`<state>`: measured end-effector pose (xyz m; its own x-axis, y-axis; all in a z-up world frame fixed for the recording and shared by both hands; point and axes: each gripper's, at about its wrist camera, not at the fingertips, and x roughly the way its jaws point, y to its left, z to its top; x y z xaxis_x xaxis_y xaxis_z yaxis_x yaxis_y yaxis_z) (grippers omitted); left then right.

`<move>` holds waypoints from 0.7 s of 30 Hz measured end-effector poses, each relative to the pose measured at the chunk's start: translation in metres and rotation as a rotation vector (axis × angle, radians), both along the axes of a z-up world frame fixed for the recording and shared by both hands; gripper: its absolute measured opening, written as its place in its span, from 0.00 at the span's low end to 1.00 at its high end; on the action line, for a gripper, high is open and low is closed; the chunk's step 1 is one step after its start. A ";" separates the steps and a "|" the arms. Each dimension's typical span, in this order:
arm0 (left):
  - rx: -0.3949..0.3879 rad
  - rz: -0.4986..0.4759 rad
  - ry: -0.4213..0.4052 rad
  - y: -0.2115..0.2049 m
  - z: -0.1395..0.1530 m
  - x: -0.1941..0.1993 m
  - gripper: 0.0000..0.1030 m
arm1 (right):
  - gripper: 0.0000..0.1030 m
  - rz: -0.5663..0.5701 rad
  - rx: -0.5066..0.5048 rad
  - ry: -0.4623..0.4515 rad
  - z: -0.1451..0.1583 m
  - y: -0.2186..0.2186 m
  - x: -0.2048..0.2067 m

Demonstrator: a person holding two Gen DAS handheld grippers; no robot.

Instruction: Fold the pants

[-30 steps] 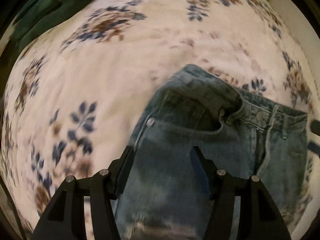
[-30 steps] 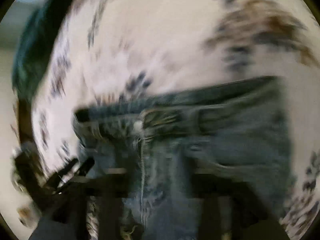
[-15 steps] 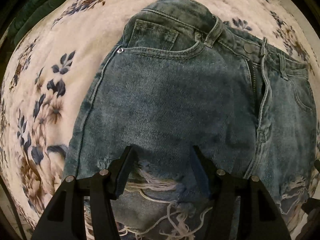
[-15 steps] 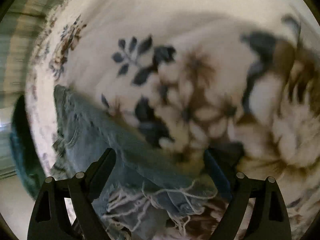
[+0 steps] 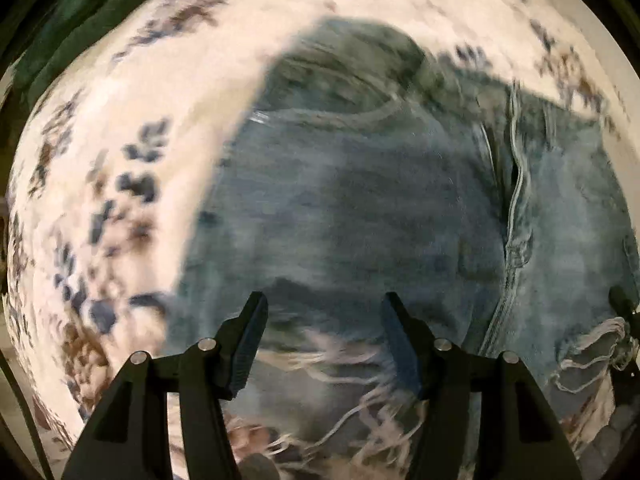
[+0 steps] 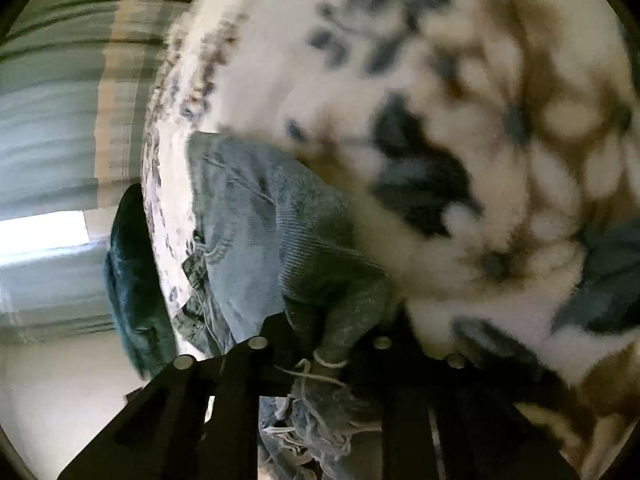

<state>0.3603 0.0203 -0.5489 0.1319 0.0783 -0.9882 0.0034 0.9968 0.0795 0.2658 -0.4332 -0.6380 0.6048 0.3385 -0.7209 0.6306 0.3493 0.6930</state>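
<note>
jeans motion-blurred, right gripper fingers hidden

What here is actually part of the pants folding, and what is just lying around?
Part of the job:
- jeans, frayed and ripped, lying on the blanket
- left gripper, open above the denim
- right gripper, shut on a bunched edge of the jeans

Just there:
- floral blanket underneath
- dark green cloth beside the blanket
- striped curtain
</note>
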 end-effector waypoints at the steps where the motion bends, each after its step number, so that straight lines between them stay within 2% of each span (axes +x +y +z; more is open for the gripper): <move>1: 0.013 0.010 -0.011 0.007 0.006 -0.002 0.60 | 0.15 0.023 -0.044 -0.009 0.013 0.004 0.002; 2: 0.025 0.029 -0.025 0.018 0.013 -0.003 0.73 | 0.15 0.047 -0.085 -0.018 0.024 0.011 0.008; 4: 0.026 0.076 -0.040 0.041 0.023 -0.005 0.86 | 0.14 0.113 -0.179 -0.031 0.053 0.029 0.023; 8: -0.006 0.221 -0.065 0.097 0.038 -0.016 0.86 | 0.14 0.317 -0.372 -0.089 0.110 0.092 0.059; 12: 0.015 0.366 -0.079 0.157 0.042 -0.032 0.86 | 0.14 0.651 -0.528 -0.159 0.137 0.213 0.110; 14: 0.043 0.424 -0.070 0.187 0.038 -0.044 0.86 | 0.14 0.842 -0.573 -0.129 0.119 0.287 0.127; 16: 0.049 0.462 -0.052 0.204 0.035 -0.061 0.86 | 0.14 0.963 -0.540 -0.080 0.089 0.335 0.135; 19: 0.038 0.480 -0.031 0.219 0.024 -0.065 0.86 | 0.14 1.109 -0.547 -0.009 0.055 0.388 0.121; 21: 0.016 0.463 -0.031 0.216 0.021 -0.063 0.86 | 0.19 1.168 -0.582 0.049 0.040 0.405 0.110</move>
<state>0.2978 0.2361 -0.5281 0.1083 0.1514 -0.9825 -0.4446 0.8914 0.0883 0.3757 -0.0282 -0.5983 0.1361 0.2756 -0.9516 -0.2271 0.9436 0.2409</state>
